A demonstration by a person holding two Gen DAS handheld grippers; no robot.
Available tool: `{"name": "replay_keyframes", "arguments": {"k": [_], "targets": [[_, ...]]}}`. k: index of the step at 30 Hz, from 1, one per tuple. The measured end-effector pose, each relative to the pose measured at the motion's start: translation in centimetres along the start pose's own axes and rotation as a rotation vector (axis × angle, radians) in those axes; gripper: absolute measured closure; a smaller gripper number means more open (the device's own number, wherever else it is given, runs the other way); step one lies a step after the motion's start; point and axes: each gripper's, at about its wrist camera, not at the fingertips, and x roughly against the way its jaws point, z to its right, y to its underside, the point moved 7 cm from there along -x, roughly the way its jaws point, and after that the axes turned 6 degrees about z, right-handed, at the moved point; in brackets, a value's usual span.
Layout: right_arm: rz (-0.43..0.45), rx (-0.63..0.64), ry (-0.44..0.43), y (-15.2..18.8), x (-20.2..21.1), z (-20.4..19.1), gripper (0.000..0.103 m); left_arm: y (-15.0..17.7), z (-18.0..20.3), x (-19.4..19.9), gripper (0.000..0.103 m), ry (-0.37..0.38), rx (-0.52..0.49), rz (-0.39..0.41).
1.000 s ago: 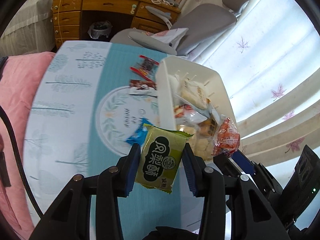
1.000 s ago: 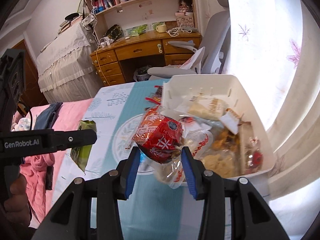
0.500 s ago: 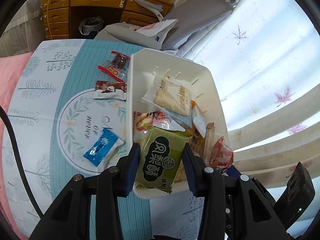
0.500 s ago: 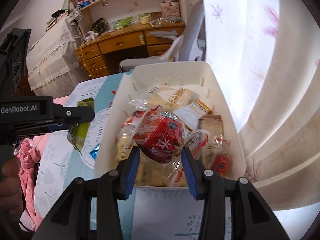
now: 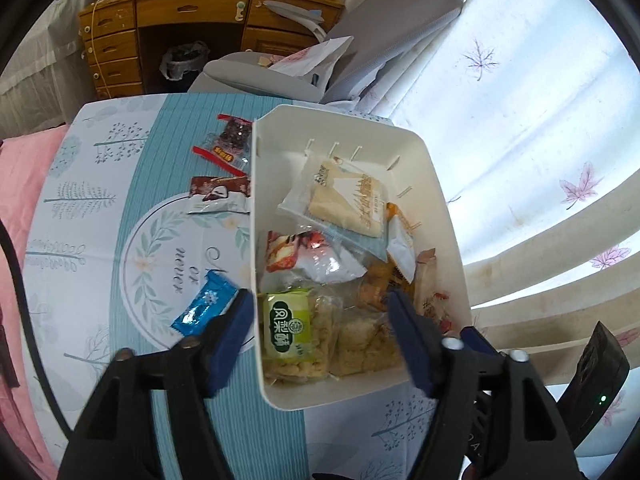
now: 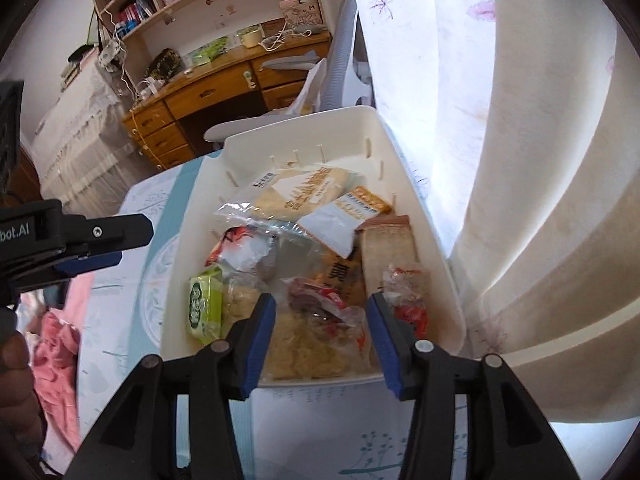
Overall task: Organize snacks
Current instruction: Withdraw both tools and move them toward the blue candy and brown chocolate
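Observation:
A white bin [image 5: 340,128] on the table holds several snack packs. My left gripper [image 5: 320,320] hangs over its near end with the jaws opening wide. The green pack [image 5: 286,326] lies free in the bin's near left corner, between the fingers but untouched. My right gripper [image 6: 322,320] is over the same end of the bin [image 6: 300,124], and its jaws are opening too. The red snack in clear wrap [image 6: 316,300] rests on the pile below them, clear of the pads. The green pack [image 6: 204,304] and the left gripper [image 6: 134,244] also show in the right wrist view.
Three packs lie on the teal tablecloth left of the bin: a blue one [image 5: 204,308], a brown and white one [image 5: 220,196] and a dark one with red ends [image 5: 230,146]. A grey chair [image 5: 360,40] and a wooden desk stand behind. A curtain [image 6: 520,160] hangs on the right.
Both grippers moved from the table's middle to above the bin. The left let go of the green pack and the right let go of the red snack. Both packs now lie in the bin.

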Motion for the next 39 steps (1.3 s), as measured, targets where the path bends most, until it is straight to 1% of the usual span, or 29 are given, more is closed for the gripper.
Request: {"name": "replay_keyframes", "arguments": {"k": [1, 3, 7, 11, 14, 18, 24, 30, 39], "targets": [[-0.004, -0.001, 0.006, 0.1, -0.1, 0.1, 0.050, 0.1, -0.3, 0.2, 0.027, -0.009, 0.003, 0.000], [-0.015, -0.005, 0.004, 0.2, -0.2, -0.1, 0.043, 0.2, -0.8, 0.4, 0.026, -0.015, 0.012, -0.003], [-0.027, -0.014, 0.008, 0.4, -0.1, -0.7, 0.039, 0.8, -2.3, 0.9, 0.026, -0.021, 0.040, -0.016], [-0.035, -0.020, 0.020, 0.9, 0.1, -1.5, 0.033, 1.6, -4.1, 1.8, 0.026, -0.025, 0.057, -0.018], [-0.042, -0.033, 0.031, 1.3, 0.3, -2.2, 0.031, 2.3, -5.4, 2.3, 0.026, -0.026, 0.066, -0.028], [-0.053, -0.047, 0.071, 1.8, 0.4, -3.4, 0.030, 3.3, -7.5, 3.3, 0.025, -0.019, 0.071, -0.039], [-0.064, -0.106, 0.097, 3.0, 1.1, -5.7, 0.030, 4.3, -10.7, 4.9, 0.025, -0.004, 0.057, -0.052], [-0.055, -0.160, 0.114, 4.4, 2.0, -9.5, 0.030, 4.8, -14.8, 7.2, 0.025, 0.007, 0.015, -0.062], [-0.059, -0.261, 0.128, 7.0, 2.7, -15.9, 0.030, 4.2, -20.8, 10.3, 0.025, 0.001, -0.068, -0.086]]}}
